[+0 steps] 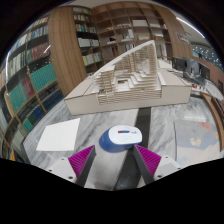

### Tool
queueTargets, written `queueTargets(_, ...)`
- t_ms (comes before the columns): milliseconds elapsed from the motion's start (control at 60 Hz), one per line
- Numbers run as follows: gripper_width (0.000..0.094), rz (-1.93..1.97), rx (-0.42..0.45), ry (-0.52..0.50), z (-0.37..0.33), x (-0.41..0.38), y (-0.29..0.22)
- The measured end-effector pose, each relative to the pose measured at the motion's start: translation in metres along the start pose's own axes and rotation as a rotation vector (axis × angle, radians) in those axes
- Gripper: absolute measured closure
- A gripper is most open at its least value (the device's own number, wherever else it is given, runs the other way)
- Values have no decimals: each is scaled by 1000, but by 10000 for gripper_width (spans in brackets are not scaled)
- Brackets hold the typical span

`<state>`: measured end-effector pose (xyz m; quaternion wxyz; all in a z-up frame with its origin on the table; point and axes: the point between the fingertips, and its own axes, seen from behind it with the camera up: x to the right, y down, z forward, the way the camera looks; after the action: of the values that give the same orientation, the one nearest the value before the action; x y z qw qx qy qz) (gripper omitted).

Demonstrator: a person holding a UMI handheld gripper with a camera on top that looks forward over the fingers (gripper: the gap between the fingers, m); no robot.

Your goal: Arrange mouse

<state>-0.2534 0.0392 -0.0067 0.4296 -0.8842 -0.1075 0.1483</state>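
A large architectural model [125,80] fills the table's [195,135] far side, with a grey mat [58,134] nearer. The mouse [121,138] sits between the spread-apart fingers of the gripper [113,160], apparently ungrasped; arranging seems barely begun.

Tall bookshelves [40,60], apparently a library

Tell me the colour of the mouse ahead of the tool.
The mouse is blue and white with a small red mark on top, in the gripper view.

One mouse [121,138], one architectural model [128,80]
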Motion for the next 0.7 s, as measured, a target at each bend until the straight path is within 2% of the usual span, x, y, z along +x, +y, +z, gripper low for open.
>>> queueTargets(233, 116, -32, -19, 49, 41, -2, -25)
queueTargets(267, 92, -40, -21, 73, 49, 0, -29)
queueTargets(367, 111, -98, -24, 146, 67, 4, -38)
queueTargets(567, 144, -77, -11, 174, 93, -17, -53)
queueTargets(633, 152, -68, -30, 183, 97, -20, -55)
queueTargets(667, 134, -55, -40, 190, 98, -19, -55)
queueTargets(683, 72, -48, -42, 193, 99, -19, -56)
queueTargets(700, 119, -38, -40, 196, 99, -19, -57)
